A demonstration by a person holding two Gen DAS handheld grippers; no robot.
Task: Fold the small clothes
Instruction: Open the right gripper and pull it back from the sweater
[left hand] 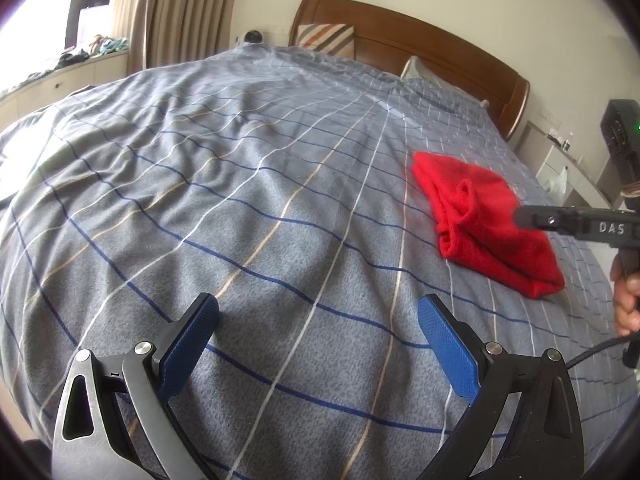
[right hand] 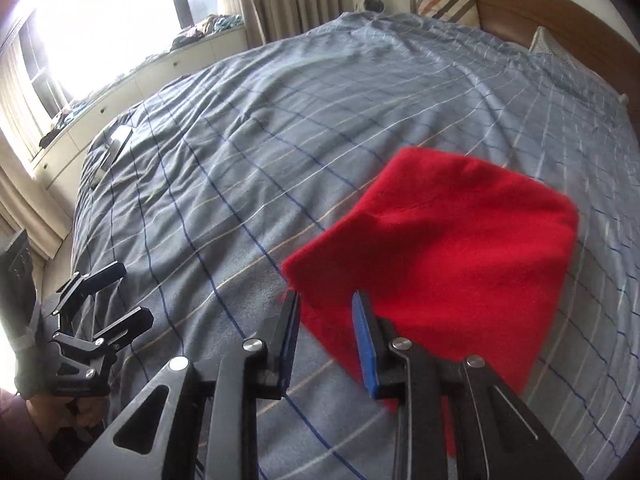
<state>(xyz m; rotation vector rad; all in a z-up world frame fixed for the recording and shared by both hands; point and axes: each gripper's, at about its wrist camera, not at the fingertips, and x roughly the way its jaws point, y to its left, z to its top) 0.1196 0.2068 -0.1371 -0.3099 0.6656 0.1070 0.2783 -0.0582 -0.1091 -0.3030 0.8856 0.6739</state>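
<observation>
A red knitted garment (left hand: 476,200) lies folded into a thick rectangle on the grey checked bedspread (left hand: 240,200), at the right side of the bed. In the right wrist view the red garment (right hand: 460,240) fills the lower right. My right gripper (right hand: 326,298) hovers over its near left corner with a narrow gap between its blue pads, which do not pinch the cloth. Seen from the left wrist, the right gripper (left hand: 524,217) reaches in above the garment. My left gripper (left hand: 319,304) stands wide open over bare bedspread, away to the garment's left, and the left gripper (right hand: 130,294) holds nothing.
A wooden headboard (left hand: 420,36) with a striped pillow (left hand: 328,40) closes the far end. A window ledge (right hand: 132,76) carrying several loose clothes runs along the left. A flat grey object (right hand: 114,148) lies near the bed's left edge. A nightstand (left hand: 568,168) stands at the right.
</observation>
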